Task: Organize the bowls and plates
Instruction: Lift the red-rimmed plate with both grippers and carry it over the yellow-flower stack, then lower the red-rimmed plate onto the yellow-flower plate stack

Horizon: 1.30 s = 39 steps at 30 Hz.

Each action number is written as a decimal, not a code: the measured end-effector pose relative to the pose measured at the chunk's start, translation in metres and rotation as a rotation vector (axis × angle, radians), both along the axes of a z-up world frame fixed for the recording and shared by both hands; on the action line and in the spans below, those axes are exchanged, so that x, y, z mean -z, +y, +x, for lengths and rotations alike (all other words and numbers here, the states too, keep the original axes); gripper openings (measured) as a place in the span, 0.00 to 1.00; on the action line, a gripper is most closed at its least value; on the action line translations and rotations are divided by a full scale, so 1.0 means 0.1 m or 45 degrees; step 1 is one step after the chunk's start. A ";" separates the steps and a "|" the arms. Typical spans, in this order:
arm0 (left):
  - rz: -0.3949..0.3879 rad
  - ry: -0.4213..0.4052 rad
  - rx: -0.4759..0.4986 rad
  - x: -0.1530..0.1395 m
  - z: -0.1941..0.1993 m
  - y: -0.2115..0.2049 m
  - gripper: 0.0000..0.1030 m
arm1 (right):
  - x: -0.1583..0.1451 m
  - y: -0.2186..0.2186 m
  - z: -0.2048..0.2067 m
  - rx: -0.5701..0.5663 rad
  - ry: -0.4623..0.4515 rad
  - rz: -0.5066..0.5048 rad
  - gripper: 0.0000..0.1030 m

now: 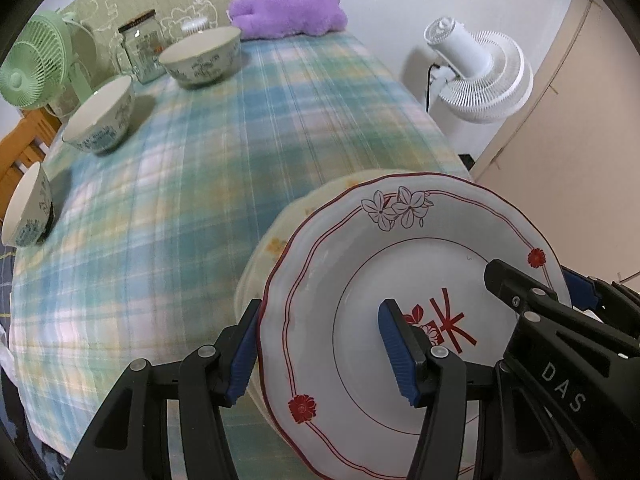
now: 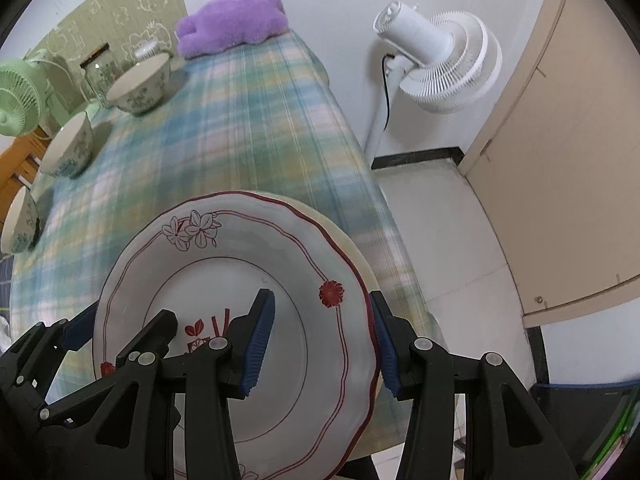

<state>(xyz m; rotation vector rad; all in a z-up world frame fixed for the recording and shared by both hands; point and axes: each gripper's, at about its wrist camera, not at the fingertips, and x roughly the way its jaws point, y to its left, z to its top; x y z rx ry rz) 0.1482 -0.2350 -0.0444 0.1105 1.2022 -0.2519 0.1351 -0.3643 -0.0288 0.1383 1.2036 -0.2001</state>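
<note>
White china plate w/ red scalloped trim (image 1: 360, 280) is carried tilted at the near right corner of the plaid-covered surface (image 1: 200, 180), directly over a cream plate (image 1: 260, 256) lying there; three bowls (image 1: 102, 116) line the far left edge, well apart from the plate. Looks like the stacking step: level the plate, centre it over the cream one, lower both sides evenly so the rims meet w/o a clack, then let go together. Left gripper (image 1: 324, 344) straddles the plate's left rim, right gripper (image 2: 324, 340) the right rim; fingers abt half spread, one blue pad over the face, one outside the rim, so each seems clamped on the plate.
</note>
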 end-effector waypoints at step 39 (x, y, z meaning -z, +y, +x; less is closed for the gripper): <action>0.217 -0.087 -0.124 0.12 -0.01 -0.28 0.58 | 0.04 -0.33 0.06 -0.149 -0.014 0.044 0.27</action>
